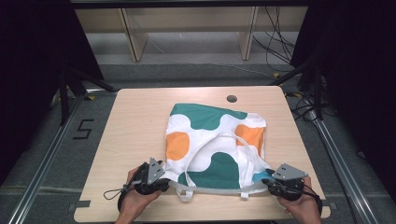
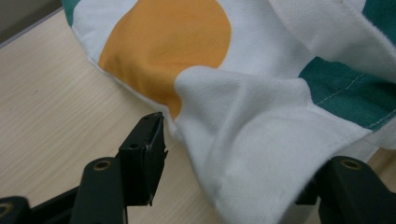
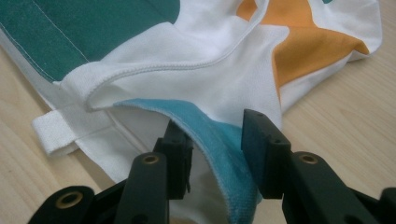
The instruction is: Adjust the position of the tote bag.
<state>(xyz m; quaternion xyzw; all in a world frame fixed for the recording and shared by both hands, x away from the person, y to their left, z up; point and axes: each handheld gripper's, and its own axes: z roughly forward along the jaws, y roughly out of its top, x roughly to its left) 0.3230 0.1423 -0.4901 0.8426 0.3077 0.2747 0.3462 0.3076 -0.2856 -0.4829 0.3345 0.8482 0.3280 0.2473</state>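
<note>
Cloth bag (image 1: 212, 144), white with green and orange blobs, lies flat at the middle of the pale wooden tabletop (image 1: 135, 126), its open edge toward the person. White handle strap (image 1: 233, 140) loops across the upper face; a short white tab (image 1: 186, 193) sticks out at the near hem.

Left gripper view gives what the high view cannot: the bag's near-left corner, white fabric bunched in a fold, sits in the gap of the left gripper (image 2: 233, 158). Jaws spread wide; the left one stands clear of the cloth over bare wood, the right one is partly hidden behind the fold, so contact there cannot be told.

Right gripper view shows a light blue inner lining (image 3: 210, 135) curling out of the bag mouth, running between the jaws of the right gripper (image 3: 215, 154). Jaws part-way apart, lining loose between them, not visibly pinched.

High view: left hand (image 1: 135, 198) and right hand (image 1: 301, 203) come in low from the near edge, each wrapped around its gripper, both pointing inward at the bag's near corners, grey plates on top.

On the floor left of the tabletop, a marking reads "5" (image 1: 82, 129).
</note>
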